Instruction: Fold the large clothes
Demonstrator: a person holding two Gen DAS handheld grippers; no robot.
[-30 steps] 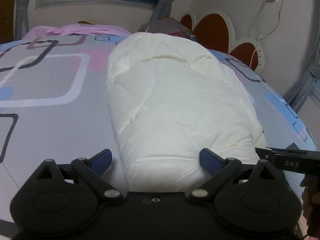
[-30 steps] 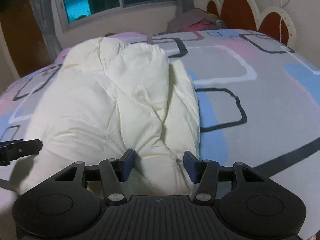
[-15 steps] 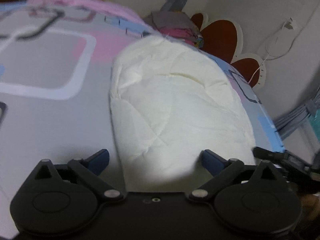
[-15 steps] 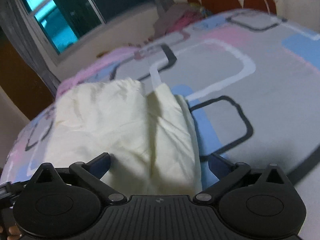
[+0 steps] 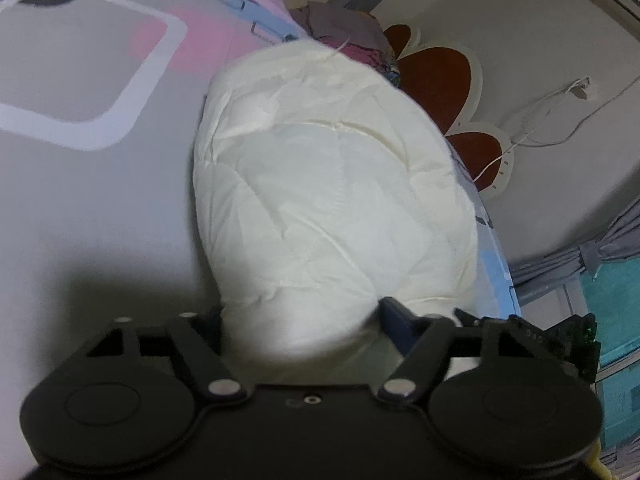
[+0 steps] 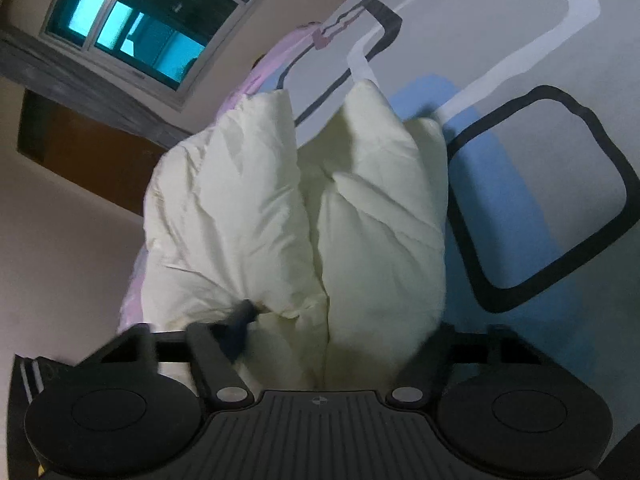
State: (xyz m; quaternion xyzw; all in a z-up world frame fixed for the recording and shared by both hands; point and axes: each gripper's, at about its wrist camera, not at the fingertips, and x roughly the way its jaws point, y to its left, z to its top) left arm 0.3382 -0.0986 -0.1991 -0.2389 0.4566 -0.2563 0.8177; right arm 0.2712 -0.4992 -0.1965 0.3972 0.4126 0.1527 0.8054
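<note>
A puffy cream quilted garment (image 5: 332,200) lies folded lengthwise on the bed, stretching away from me. In the left wrist view its near end fills my left gripper (image 5: 304,316). The jaws are closing and the blue pads dent the padding on both sides. In the right wrist view the same garment (image 6: 280,220) shows as two thick folds with a crease between them. My right gripper (image 6: 340,332) is closing on that end, one fingertip (image 6: 240,316) dug into the cloth, the other hidden behind it. The right gripper (image 5: 560,332) also shows at the left view's lower right.
The bed sheet (image 5: 80,200) is grey with pink, blue, white and black rounded squares. A headboard (image 5: 436,76) of brown petals stands at the far end, with a heap of clothes (image 5: 344,28) by it. A window (image 6: 140,20) and brown door (image 6: 88,148) lie beyond the bed.
Both grippers opened wide, then closed in on the garment's near end. Both views have rolled and moved nearer, and the cloth now bulges between the fingers.
</note>
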